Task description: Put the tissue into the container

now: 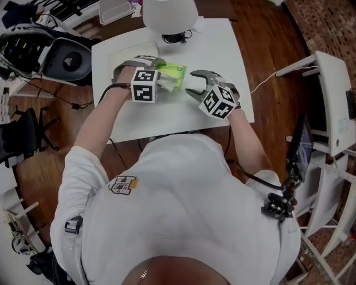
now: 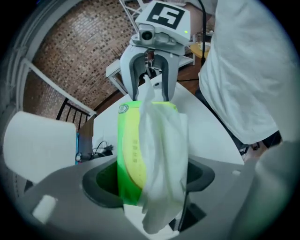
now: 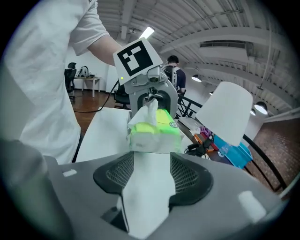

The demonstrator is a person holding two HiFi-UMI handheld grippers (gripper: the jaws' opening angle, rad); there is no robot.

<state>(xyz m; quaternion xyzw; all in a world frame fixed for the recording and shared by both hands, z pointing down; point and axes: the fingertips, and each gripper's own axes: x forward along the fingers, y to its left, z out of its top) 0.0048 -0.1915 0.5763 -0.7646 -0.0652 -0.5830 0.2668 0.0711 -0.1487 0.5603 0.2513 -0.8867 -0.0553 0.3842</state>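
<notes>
**Head view: left tongs (image 2: 150,180) grip the green tissue pack (image 1: 175,71), right tongs (image 1: 194,84) open beside it**

A person (image 1: 178,206) in a white shirt leans over the white worktop (image 1: 211,44) with a tool in each hand. The two tools face each other across the pack, which sits between them over the worktop's middle.

Left gripper view shows the left tongs closed on the near end of the pack. The green wrapper lies against one pad and a loose white tissue (image 2: 161,154) against the other. The tissue spills from the pack's opening and droops toward the camera. At the far end of that view, the right tongs have their jaws apart on either side of a raised tissue tip.

Right gripper view agrees: the jaws are spread, nothing is pressed between the pads, and the pack's white end lies just ahead of their tips. I cannot tell whether the white strip in the gap is a sheet or the worktop.

A white lamp (image 1: 169,14) stands at the worktop's far edge, with a black cable (image 1: 177,38) at its foot
</notes>
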